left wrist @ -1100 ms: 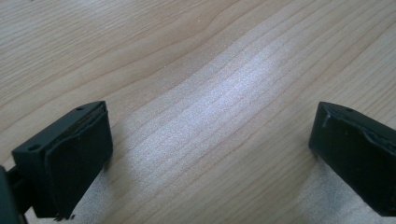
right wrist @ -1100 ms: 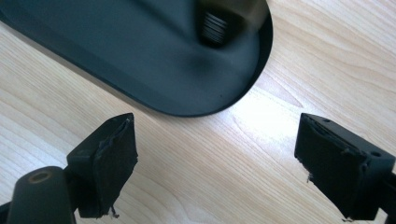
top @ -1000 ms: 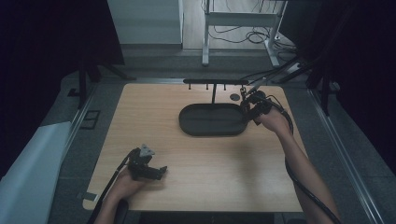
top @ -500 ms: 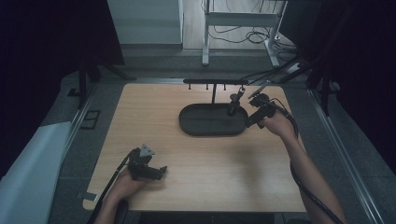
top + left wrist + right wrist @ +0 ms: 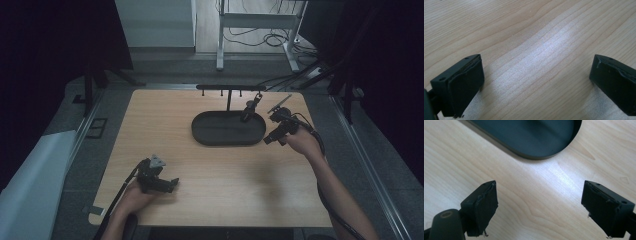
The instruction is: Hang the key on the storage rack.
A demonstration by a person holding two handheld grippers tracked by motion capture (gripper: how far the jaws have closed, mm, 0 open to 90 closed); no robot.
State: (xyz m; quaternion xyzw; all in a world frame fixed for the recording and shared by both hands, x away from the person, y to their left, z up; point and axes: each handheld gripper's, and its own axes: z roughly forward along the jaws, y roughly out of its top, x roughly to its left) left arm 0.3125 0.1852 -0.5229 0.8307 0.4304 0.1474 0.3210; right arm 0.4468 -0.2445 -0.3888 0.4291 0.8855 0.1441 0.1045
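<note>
A black oval tray (image 5: pixel 228 128) lies in the middle of the wooden table (image 5: pixel 165 125). Behind it stands a low black rack (image 5: pixel 230 87) with hooks. A small dark object (image 5: pixel 248 111) hangs from the hook at the rack's right end, its lower end over the tray. My right gripper (image 5: pixel 267 140) hovers just off the tray's right end and is open, with nothing between its jaws. In the right gripper view the right gripper (image 5: pixel 539 210) points at bare wood below the tray (image 5: pixel 529 135) rim. My left gripper (image 5: pixel 171 183) rests at the front left and is open; the left gripper (image 5: pixel 536 85) is over bare wood.
A cable trails from each gripper off the near edge. A dark metal frame runs along the table's left and right sides. White sheeting (image 5: pixel 30 185) lies beyond the left edge, and a metal stand (image 5: pixel 255 30) with floor cables beyond the far edge.
My right gripper has drawn back from the rack's right end toward the near right, leaving the small dark object hanging there. The left gripper has stayed put.
</note>
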